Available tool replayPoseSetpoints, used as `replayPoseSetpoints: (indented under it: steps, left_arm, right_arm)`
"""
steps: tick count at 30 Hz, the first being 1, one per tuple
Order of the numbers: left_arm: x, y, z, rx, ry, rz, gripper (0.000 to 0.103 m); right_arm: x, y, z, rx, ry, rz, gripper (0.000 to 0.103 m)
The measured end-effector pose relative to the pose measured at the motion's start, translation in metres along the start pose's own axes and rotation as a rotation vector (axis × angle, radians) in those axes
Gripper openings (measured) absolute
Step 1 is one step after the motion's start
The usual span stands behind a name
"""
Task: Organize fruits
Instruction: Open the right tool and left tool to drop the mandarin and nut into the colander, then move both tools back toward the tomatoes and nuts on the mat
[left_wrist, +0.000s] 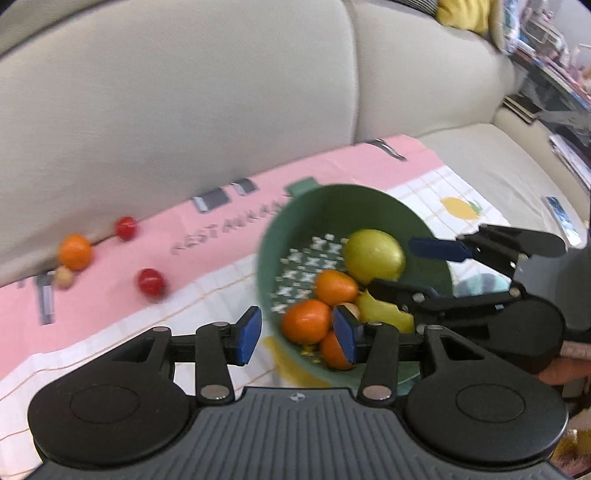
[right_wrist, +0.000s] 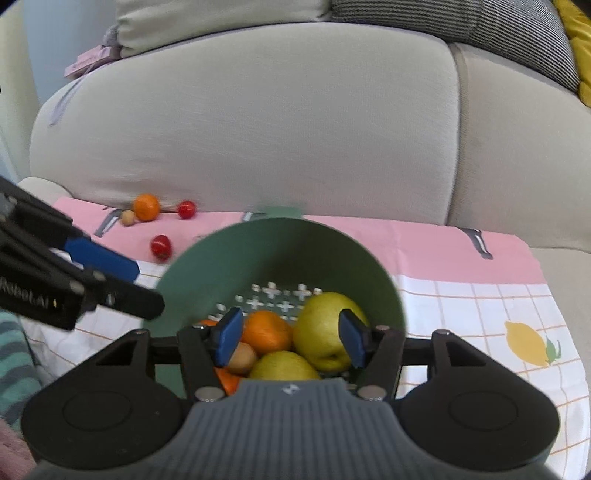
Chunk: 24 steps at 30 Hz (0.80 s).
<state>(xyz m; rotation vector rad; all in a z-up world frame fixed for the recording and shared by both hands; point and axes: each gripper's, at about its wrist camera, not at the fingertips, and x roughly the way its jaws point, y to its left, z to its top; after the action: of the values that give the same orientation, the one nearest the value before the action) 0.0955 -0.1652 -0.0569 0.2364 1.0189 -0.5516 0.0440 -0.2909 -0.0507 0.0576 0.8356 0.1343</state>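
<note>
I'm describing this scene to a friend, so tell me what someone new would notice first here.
First the round green plastic colander, tilted on the pink and white checked cloth and holding oranges and yellow-green pears. Both open hand-held grippers hover at it: the right hand-held gripper over the fruit, the left hand-held gripper at its near rim. Behind, left, small red fruits and a loose orange lie by the beige sofa back.

Green colander (right_wrist: 280, 251) of oranges and pears; stray fruits (right_wrist: 146, 207) on pink cloth.
</note>
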Motion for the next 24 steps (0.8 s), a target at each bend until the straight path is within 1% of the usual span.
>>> replayPoseSetpoints:
  steps: [4, 13, 17, 24]
  left_arm:
    - [-0.019, 0.015, -0.003, -0.021, -0.026, 0.066, 0.053]
    - [-0.056, 0.062, -0.016, -0.12, -0.093, 0.156, 0.054]
    - [-0.063, 0.087, -0.023, -0.179, -0.117, 0.171, 0.054]
    - [-0.066, 0.134, -0.036, -0.276, -0.15, 0.165, 0.054]
  right_arm:
    - [0.001, 0.019, 0.008, -0.017, -0.001, 0.042, 0.057]
    - [0.014, 0.07, 0.024, -0.096, 0.018, 0.149, 0.058]
    - [0.021, 0.093, 0.034, -0.135, 0.02, 0.185, 0.058]
    - [0.039, 0.125, 0.051, -0.189, 0.032, 0.222, 0.058]
